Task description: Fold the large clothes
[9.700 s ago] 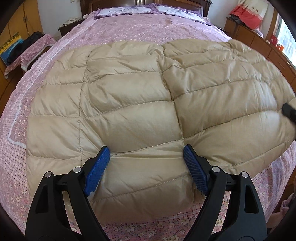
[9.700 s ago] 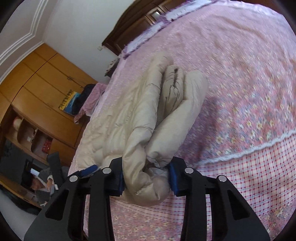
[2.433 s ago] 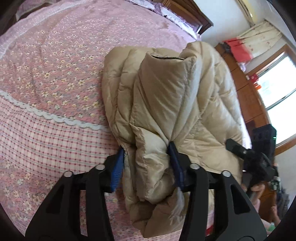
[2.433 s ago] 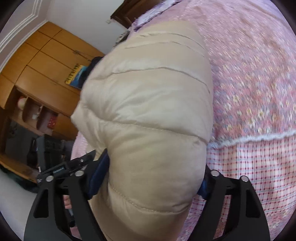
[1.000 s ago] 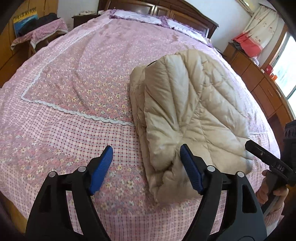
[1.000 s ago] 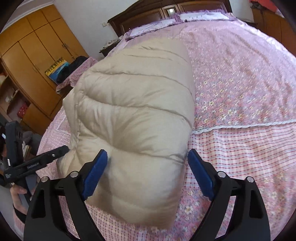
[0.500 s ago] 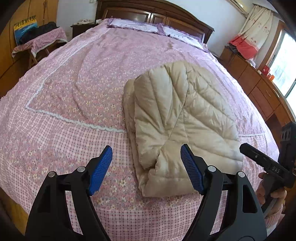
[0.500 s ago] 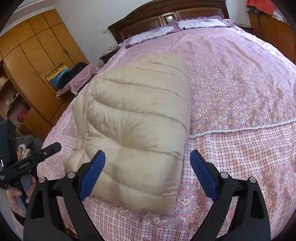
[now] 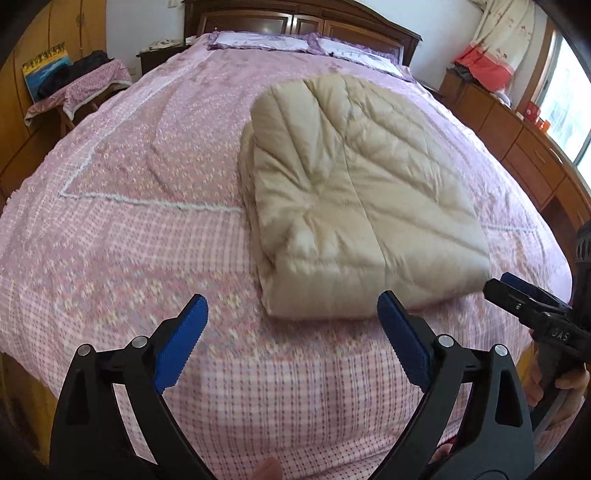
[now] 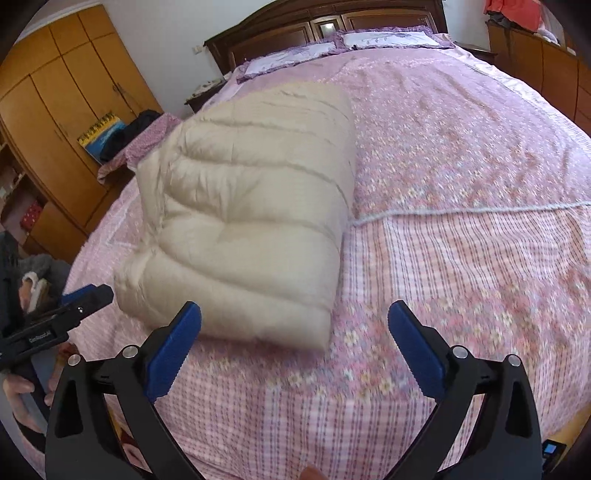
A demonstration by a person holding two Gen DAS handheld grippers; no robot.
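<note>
A beige quilted down coat (image 9: 354,192) lies folded into a thick rectangular bundle on the pink floral bed; it also shows in the right wrist view (image 10: 251,221). My left gripper (image 9: 291,325) is open and empty, held back from the bundle's near edge above the checked bedspread. My right gripper (image 10: 295,332) is open and empty, just short of the bundle's near end. The right gripper's fingers show at the right edge of the left wrist view (image 9: 532,306), and the left gripper's at the left edge of the right wrist view (image 10: 70,310).
The pink bedspread (image 9: 129,206) covers a wide bed with pillows (image 9: 258,40) and a dark wooden headboard (image 10: 332,26). Wooden wardrobes (image 10: 55,110) and a cloth-covered stool (image 9: 77,92) stand on one side, a low wooden cabinet (image 9: 517,140) on the other.
Both grippers let go of the folded coat and pulled back from it. The bundle now lies flat on the bed, farther from both cameras.
</note>
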